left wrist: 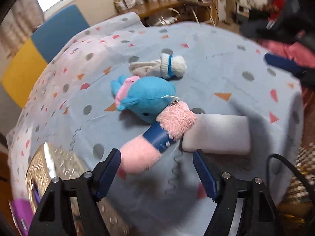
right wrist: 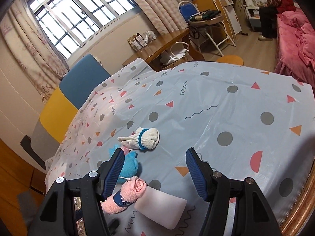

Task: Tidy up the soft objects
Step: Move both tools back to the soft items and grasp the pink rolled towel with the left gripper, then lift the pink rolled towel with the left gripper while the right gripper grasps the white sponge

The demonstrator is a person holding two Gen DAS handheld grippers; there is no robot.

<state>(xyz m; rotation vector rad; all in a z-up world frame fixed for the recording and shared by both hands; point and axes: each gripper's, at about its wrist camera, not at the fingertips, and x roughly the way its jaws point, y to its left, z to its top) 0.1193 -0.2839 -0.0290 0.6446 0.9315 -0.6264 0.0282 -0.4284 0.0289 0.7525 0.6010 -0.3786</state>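
Although four soft things already lie close together on the surface [right wrist: 226,102], I would judge the tidying barely begun, since nothing sits in any container that I can see. My left fingers [left wrist: 156,170] stand wide apart and hold nothing; between them, just ahead, lies the near end of the pink rolled towel [left wrist: 157,135] with its blue paper band. That towel rests against the white foam block [left wrist: 218,134] on one side and touches the blue plush toy [left wrist: 146,96] at its far end. Beyond the toy, close to it but seemingly not touching, lies the white knitted glove [left wrist: 163,66] with a blue stripe at the cuff.

My right fingers [right wrist: 155,172] are likewise spread wide and empty, held above the surface, with the same cluster low and to their left: glove [right wrist: 142,138] farthest, plush toy [right wrist: 127,166] partly hidden behind one finger, towel [right wrist: 126,195] and foam block [right wrist: 161,209] nearest.

At the near left edge of the left wrist view a shiny woven basket rim [left wrist: 47,169] shows, blurred; it may be where these things belong, though I cannot tell. Every item seems still to be handled, and the towel looks the likeliest first pick for my left side.
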